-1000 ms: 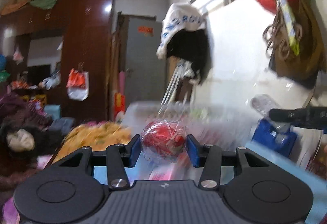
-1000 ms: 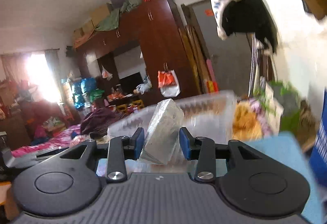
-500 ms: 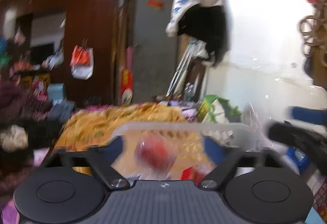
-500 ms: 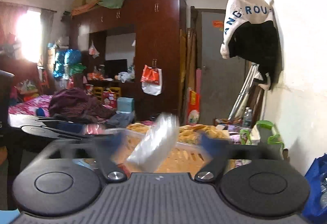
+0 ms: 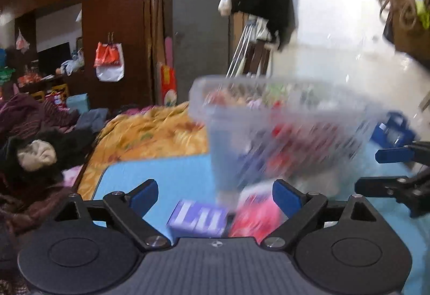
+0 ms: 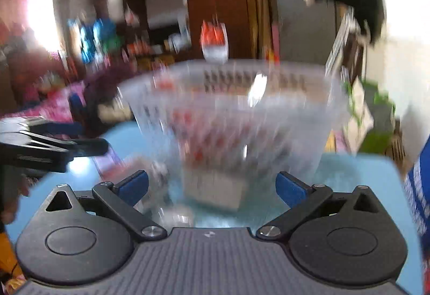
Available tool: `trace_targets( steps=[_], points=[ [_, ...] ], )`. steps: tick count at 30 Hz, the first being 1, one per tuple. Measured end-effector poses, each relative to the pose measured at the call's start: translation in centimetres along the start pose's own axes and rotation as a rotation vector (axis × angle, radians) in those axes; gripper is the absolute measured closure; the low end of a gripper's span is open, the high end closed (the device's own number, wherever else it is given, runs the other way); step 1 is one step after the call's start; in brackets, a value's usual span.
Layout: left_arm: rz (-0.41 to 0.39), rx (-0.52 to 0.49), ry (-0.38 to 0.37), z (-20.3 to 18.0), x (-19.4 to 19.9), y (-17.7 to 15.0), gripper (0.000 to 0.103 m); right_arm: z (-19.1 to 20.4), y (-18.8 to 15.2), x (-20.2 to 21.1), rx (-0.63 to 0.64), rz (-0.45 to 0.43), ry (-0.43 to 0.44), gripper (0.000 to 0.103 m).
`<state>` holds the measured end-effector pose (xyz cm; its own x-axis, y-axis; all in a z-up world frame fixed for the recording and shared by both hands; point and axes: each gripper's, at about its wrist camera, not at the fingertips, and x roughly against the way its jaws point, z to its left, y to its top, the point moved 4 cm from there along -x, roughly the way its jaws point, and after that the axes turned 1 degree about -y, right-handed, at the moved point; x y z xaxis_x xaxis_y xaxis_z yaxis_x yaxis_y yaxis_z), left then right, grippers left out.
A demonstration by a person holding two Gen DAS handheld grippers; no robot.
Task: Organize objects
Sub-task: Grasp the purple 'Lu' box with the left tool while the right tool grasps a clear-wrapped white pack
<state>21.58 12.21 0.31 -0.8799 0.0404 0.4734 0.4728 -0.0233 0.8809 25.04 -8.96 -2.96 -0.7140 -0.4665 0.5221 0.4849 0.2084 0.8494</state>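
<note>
A clear plastic basket (image 5: 242,81) with several red and mixed packets stands on the blue table (image 5: 161,176), blurred. My left gripper (image 5: 215,195) hovers low before it, jaws opening wide and pressing on nothing. A purple box (image 5: 197,219) and a pink packet (image 5: 255,214) lie on the table under the gap. My right gripper (image 6: 212,184) is open before the same basket (image 6: 228,63), with a pale box (image 6: 215,187) and a clear wrapped item (image 6: 161,174) lying ahead of it. Each view shows the other gripper's fingers (image 5: 389,155) (image 6: 80,145) at its edge.
Yellow bedding (image 5: 150,133) lies behind the table, with a heap of dark clothes (image 5: 35,149) to the left. A blue bag (image 5: 392,128) stands against the white wall at the right. A green bag (image 6: 376,117) sits beyond the basket.
A second ago the left jaws held a red wrapped ball and the right a clear packet. Both have opened and hold nothing, and both grippers have dipped toward the table and basket.
</note>
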Motion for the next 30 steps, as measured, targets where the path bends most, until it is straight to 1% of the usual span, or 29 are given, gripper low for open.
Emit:
trace_targets(
  steps=[2,4,9,11,15,18,21,23,26,30],
  points=[
    [0.017,0.023,0.01,0.9,-0.5,-0.8,0.009,-0.2,-0.2,-1.5,-0.046,0.023,-0.001,0.0],
    [0.017,0.063,-0.002,1.9,-0.6,-1.0,0.009,-0.3,0.2,-2.4,-0.092,0.028,-0.003,0.0],
    [0.028,0.169,-0.017,3.6,-1.4,-1.4,0.009,0.0,0.1,-4.2,-0.138,0.078,-0.04,0.0],
    [0.041,0.175,-0.033,3.8,-1.7,-1.7,0.009,0.1,0.0,-4.4,-0.138,0.088,-0.055,0.0],
    [0.074,0.155,-0.063,3.7,-2.9,-2.3,0.009,0.1,-0.3,-4.6,-0.138,0.099,-0.071,0.0],
    [0.089,0.175,-0.056,3.9,-3.6,-2.7,0.009,0.4,-0.3,-4.8,-0.141,0.098,-0.09,0.001],
    [0.091,0.19,-0.057,4.0,-3.6,-2.8,0.009,0.7,-0.6,-4.9,-0.123,0.106,-0.101,0.01],
    [0.09,0.181,-0.047,4.0,-3.5,-2.9,0.009,0.9,-0.6,-4.7,-0.108,0.102,-0.103,0.018],
    [0.085,0.173,-0.041,3.8,-3.3,-3.0,0.009,0.8,-0.6,-4.1,-0.116,0.084,-0.083,0.022],
    [0.082,0.172,-0.039,3.7,-3.3,-3.0,0.009,0.2,-1.1,-1.8,-0.102,0.03,-0.081,0.022]
  ],
)
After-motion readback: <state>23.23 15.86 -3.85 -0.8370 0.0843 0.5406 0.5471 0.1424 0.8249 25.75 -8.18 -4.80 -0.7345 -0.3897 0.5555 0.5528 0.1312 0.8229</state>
